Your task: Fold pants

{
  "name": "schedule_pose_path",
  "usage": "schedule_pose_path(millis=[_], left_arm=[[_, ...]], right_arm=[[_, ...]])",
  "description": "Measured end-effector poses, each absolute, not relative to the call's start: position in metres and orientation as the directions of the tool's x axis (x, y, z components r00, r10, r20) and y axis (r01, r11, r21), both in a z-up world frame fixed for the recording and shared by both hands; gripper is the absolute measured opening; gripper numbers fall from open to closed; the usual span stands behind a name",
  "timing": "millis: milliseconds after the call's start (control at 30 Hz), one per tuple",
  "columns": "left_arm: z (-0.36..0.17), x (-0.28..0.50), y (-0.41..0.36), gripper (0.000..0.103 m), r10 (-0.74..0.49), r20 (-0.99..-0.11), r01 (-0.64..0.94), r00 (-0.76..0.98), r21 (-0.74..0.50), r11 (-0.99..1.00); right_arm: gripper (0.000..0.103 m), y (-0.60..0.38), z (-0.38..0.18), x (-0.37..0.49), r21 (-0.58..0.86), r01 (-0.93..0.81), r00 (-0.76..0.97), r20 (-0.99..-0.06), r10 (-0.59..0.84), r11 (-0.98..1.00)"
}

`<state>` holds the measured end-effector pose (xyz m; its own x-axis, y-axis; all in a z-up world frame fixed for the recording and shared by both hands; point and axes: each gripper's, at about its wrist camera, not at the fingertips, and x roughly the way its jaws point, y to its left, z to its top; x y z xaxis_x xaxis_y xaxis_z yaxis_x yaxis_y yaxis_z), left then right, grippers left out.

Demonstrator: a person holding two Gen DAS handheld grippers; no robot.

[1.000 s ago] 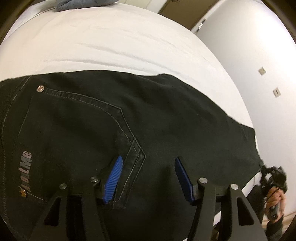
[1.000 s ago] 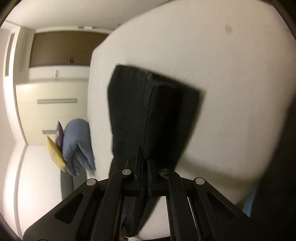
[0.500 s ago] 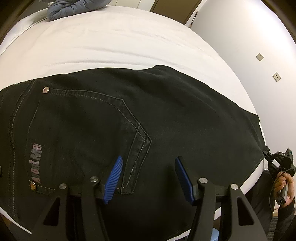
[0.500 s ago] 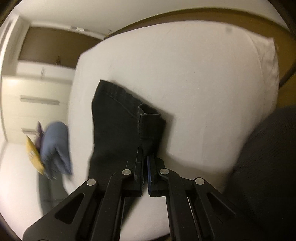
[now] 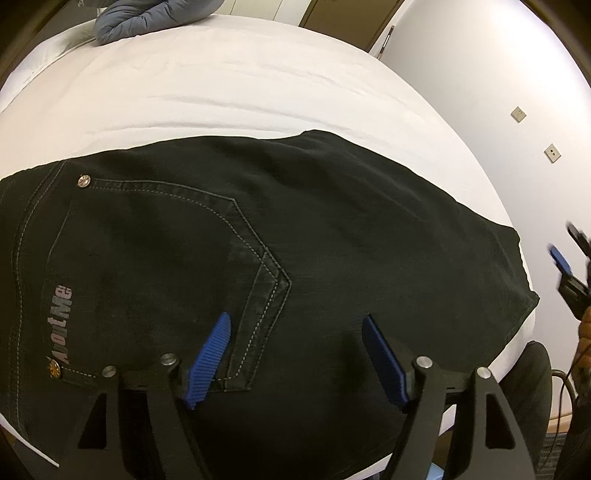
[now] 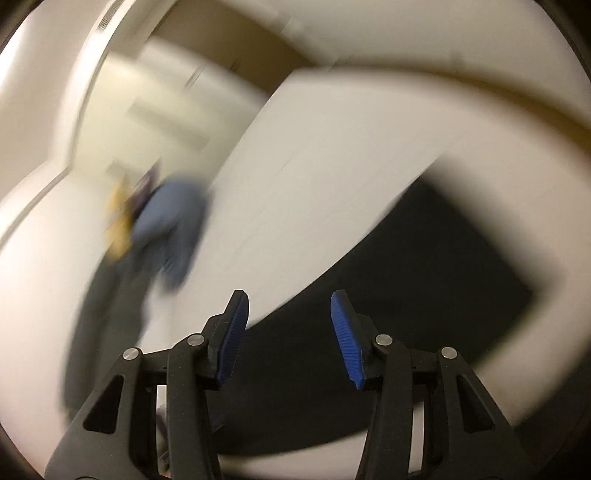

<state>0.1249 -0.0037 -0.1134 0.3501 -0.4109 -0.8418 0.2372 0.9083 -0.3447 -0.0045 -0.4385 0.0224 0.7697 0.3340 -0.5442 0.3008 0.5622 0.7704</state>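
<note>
Both grippers stand wide, holding nothing: left gripper [image 5: 295, 354] over black jeans [image 5: 332, 240], right gripper [image 6: 288, 332] blurred. I should pinch the hem corners squarely before folding.

**Bedroom, white and plain**

I see a bed [image 5: 258, 92] with a white sheet, a pale wall [image 5: 480, 74] carrying two small wall plates [image 5: 518, 114], a brown door [image 5: 347, 16] beyond, and blurred cream cupboards [image 6: 166, 122].
</note>
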Motion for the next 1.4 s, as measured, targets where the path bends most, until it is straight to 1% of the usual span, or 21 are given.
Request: schedule_pose_path(millis=[33,133,200,233,300,333,367,467,567,633,700,767,867,933,1033,1100,1167,1200,1233,1267,1400], left_arm=[[-0.113,0.125,-0.003,0.076,-0.413,-0.841,0.231,0.349,-0.35,0.908],[-0.113,0.127,0.0,0.076,-0.43,-0.832,0.209,0.349,-0.379,0.902],[-0.114,0.128,0.005,0.076,-0.444,-0.824,0.195,0.352,-0.4,0.896],[-0.115,0.128,0.008,0.076,-0.45,-0.82,0.19,0.353,-0.408,0.893],[-0.115,0.129,0.011,0.076,-0.453,-0.82,0.187,0.351,-0.412,0.892],[-0.115,0.129,0.011,0.076,-0.453,-0.82,0.187,0.35,-0.412,0.892],[-0.115,0.129,0.012,0.076,-0.453,-0.82,0.188,0.349,-0.412,0.891],[-0.115,0.13,0.014,0.076,-0.459,-0.817,0.19,0.348,-0.418,0.888],[-0.116,0.131,0.014,0.077,-0.464,-0.812,0.187,0.353,-0.425,0.886],[-0.116,0.131,0.017,0.078,-0.462,-0.813,0.19,0.354,-0.421,0.887],[-0.12,0.126,0.017,0.079,-0.459,-0.815,0.19,0.355,-0.418,0.889],[-0.12,0.126,0.019,0.079,-0.459,-0.813,0.187,0.359,-0.419,0.888],[-0.121,0.123,0.019,0.083,-0.459,-0.81,0.195,0.365,-0.416,0.888],[-0.123,0.121,0.013,0.087,-0.453,-0.814,0.208,0.364,-0.403,0.891],[-0.123,0.12,0.008,0.09,-0.431,-0.826,0.211,0.362,-0.378,0.901],[-0.12,0.121,0.007,0.09,-0.427,-0.828,0.201,0.363,-0.378,0.904],[-0.12,0.12,0.01,0.09,-0.435,-0.825,0.194,0.362,-0.389,0.9],[-0.118,0.12,0.009,0.09,-0.438,-0.823,0.194,0.361,-0.393,0.899],[-0.118,0.119,0.01,0.09,-0.442,-0.821,0.194,0.361,-0.397,0.897],[-0.117,0.119,0.011,0.09,-0.446,-0.819,0.195,0.36,-0.402,0.895],[-0.116,0.117,0.016,0.09,-0.453,-0.813,0.197,0.365,-0.408,0.891]], right_arm=[[0.045,-0.424,0.015,0.008,0.779,0.28,0.755,-0.539,0.373,0.56],[0.035,-0.368,-0.024,0.059,0.816,0.258,0.66,-0.54,0.523,0.517],[0.034,-0.339,-0.057,0.094,0.868,0.242,0.602,-0.484,0.635,0.433],[0.034,-0.333,-0.067,0.103,0.866,0.248,0.585,-0.492,0.645,0.435],[0.032,-0.325,-0.102,0.124,0.806,0.328,0.503,-0.59,0.631,0.492],[0.012,-0.329,-0.115,0.129,0.803,0.346,0.489,-0.596,0.637,0.486],[0.0,-0.335,-0.125,0.131,0.797,0.357,0.484,-0.603,0.634,0.487],[0.0,-0.378,-0.128,0.131,0.782,0.391,0.528,-0.622,0.578,0.485],[0.0,-0.448,-0.124,0.131,0.737,0.465,0.601,-0.67,0.436,0.49],[0.0,-0.495,-0.121,0.133,0.709,0.495,0.646,-0.687,0.333,0.502],[0.0,-0.537,-0.102,0.122,0.615,0.584,0.662,-0.738,0.127,0.53],[0.0,-0.575,-0.088,0.11,0.577,0.677,0.659,-0.752,-0.025,0.457],[0.004,-0.585,-0.07,0.078,0.612,0.697,0.685,-0.723,-0.094,0.374],[0.007,-0.556,-0.051,0.072,0.624,0.627,0.726,-0.685,-0.061,0.466],[0.007,-0.482,-0.058,0.091,0.767,0.37,0.756,-0.576,0.309,0.524],[0.007,-0.434,-0.08,0.103,0.793,0.306,0.679,-0.57,0.463,0.527],[0.007,-0.423,-0.109,0.104,0.781,0.356,0.639,-0.604,0.475,0.514],[0.0,-0.43,-0.121,0.1,0.763,0.408,0.623,-0.634,0.458,0.502],[0.0,-0.443,-0.134,0.103,0.758,0.445,0.625,-0.644,0.44,0.477],[0.0,-0.458,-0.143,0.099,0.796,0.447,0.667,-0.6,0.442,0.408],[0.0,-0.544,-0.127,0.055,0.756,0.542,0.75,-0.632,0.195,0.367]])
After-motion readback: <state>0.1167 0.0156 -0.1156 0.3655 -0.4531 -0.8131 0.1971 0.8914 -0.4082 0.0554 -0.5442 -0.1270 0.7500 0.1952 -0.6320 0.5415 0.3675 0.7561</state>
